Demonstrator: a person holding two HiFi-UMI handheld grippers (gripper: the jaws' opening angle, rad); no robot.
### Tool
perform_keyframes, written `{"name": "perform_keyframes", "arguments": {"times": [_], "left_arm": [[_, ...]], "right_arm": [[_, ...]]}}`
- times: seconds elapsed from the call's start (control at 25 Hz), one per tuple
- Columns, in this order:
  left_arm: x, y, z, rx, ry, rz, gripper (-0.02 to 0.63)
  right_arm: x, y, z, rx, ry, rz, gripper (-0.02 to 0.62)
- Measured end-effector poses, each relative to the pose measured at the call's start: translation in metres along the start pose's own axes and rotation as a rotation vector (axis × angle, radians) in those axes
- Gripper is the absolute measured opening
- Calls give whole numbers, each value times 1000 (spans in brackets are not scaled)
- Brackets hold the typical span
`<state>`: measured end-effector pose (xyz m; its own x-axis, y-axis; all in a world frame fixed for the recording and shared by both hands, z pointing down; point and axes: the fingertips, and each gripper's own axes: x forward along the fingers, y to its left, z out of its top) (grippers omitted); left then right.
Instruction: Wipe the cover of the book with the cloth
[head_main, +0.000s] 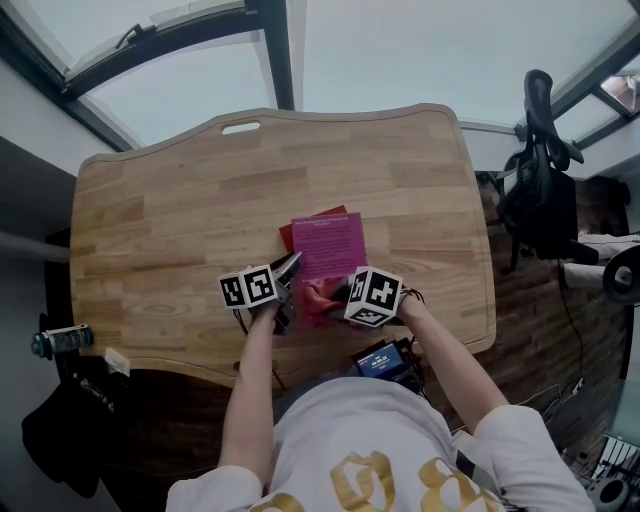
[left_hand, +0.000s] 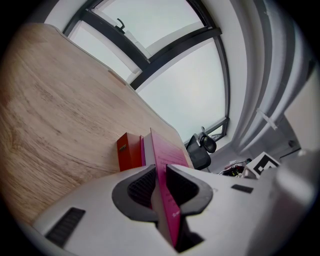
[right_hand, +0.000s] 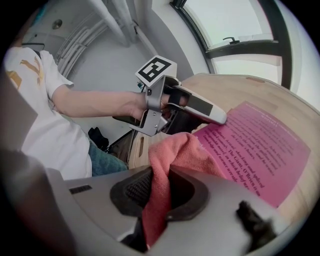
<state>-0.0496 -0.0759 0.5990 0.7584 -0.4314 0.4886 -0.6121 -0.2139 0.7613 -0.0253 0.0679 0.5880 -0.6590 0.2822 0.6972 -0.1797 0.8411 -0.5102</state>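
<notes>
Item: wooden table, pale planks, rounded corners, a slot handle cut into the far edge. The left half is bare wood.

Item: left gripper, held in the person's left hand just left of the table's middle, marker cube on top. Its jaws are clamped on the near left edge of the book, the pads pressing on either face of it.

Item: red box, under the book. Only its left and far edges show past the pink cover; the left gripper view has its red side just beyond the jaws.

Item: book, pink cover printed with lines of text, lying near the table's middle on top of the red box, near edge towards the person.

Item: cloth, salmon-pink, bunched on the book's near edge, between the two grippers.

Item: right gripper, in the right hand, just right of the cloth. Its jaws are closed on a fold of the cloth, which spills forward onto the cover.

Item: black office chair, beyond the table's right end.
</notes>
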Motion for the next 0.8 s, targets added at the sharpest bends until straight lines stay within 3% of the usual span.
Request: {"name": "perform_keyframes", "arguments": {"times": [0.52, 0.8], "left_arm": [[0, 0, 1, 0, 4, 1, 74], [0, -1, 1, 3, 6, -1, 74]], "right_arm": [[-14, -11, -9, 75, -34, -23, 71], [-18, -19, -7, 55, -32, -72, 71]]}}
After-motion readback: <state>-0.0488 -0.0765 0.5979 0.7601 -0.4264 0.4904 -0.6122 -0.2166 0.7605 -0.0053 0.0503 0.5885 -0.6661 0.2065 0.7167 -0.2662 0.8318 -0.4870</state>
